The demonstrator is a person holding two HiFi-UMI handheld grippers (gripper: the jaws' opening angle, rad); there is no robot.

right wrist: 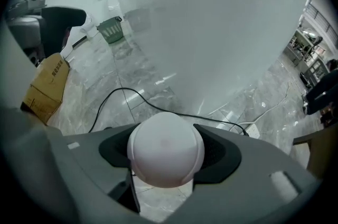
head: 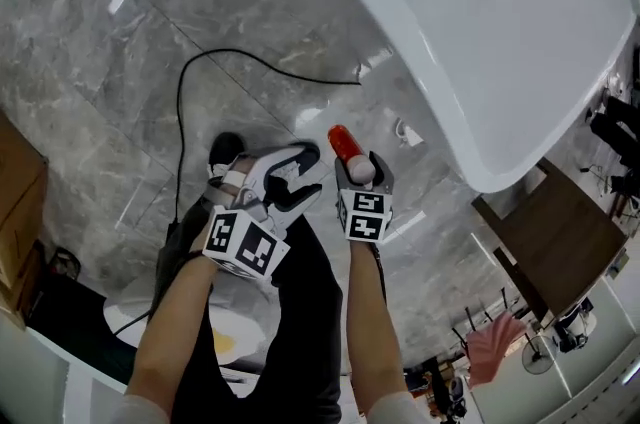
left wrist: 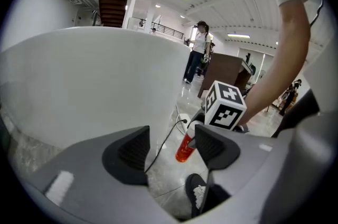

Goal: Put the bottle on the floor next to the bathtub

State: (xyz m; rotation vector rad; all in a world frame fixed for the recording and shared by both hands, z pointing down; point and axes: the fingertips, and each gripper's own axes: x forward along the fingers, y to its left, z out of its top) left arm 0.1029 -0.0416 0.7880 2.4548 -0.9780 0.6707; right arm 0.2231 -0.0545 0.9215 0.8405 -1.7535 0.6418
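Observation:
A red bottle [head: 343,144] with a round white cap [right wrist: 165,150] sits between the jaws of my right gripper [head: 361,168], which is shut on it just under the cap. The bottle [left wrist: 186,148] hangs roughly upright close to the grey marble floor; I cannot tell whether its base touches. The white bathtub [head: 500,42] rises just beyond it, and its curved wall [right wrist: 222,33] fills the right gripper view. My left gripper [head: 292,174] is beside the right one, open, with nothing between its pads [left wrist: 134,151].
A black cable [head: 200,72] loops across the floor to a white socket block [head: 405,132] by the tub. The person's black shoe [head: 225,150] is under the left gripper. A cardboard box [right wrist: 47,85], a green basket [right wrist: 111,31] and a brown table [head: 560,232] stand further off.

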